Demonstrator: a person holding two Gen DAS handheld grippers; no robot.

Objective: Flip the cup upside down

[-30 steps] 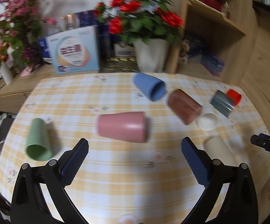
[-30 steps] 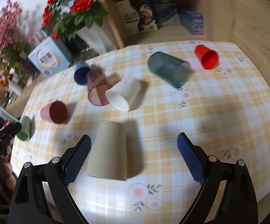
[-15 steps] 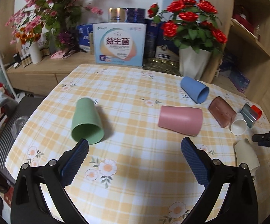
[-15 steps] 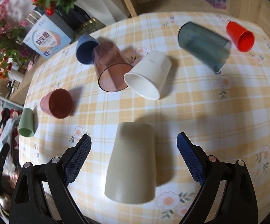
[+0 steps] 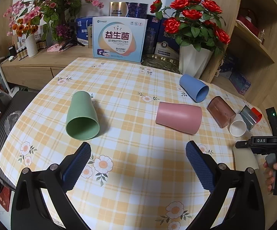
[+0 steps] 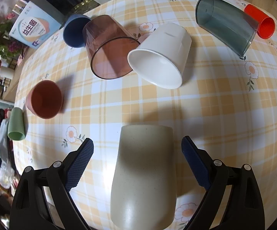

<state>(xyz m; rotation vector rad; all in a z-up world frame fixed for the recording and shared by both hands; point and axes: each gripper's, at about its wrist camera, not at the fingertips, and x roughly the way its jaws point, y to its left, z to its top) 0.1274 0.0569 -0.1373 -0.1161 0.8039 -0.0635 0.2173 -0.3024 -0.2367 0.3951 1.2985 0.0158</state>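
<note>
The left tongs [image 5: 138, 157] hang wide open over a bare patch of the checked tabletop [image 5: 138, 182], holding nothing, with the green cup [image 5: 82, 113] lying on its side ahead to their left and the pink cup [image 5: 178, 117] on its side ahead to their right. The right tongs [image 6: 137, 153] are also spread wide and empty, their blue pads on either side of the beige cup [image 6: 144, 174] without touching it, so this looks like the cup being lined up for the grasp. To do that well, the pads should close squarely on the cup's mid-body, where the walls are nearest parallel, rather than near the wider end where a tapered wall could squirt out; a firm but gentle squeeze, a lift clear of the cloth, then a turn of the wrist until the mouth faces down before setting it flat. The beige cup lies on its side at the near edge of the tabletop, apart from the white cup [image 6: 159, 57] and clear brown cup [image 6: 109, 48] beyond it. It is a smooth, matte, faintly speckled tumbler, gently tapered; which end is the mouth I cannot tell from here.
</note>
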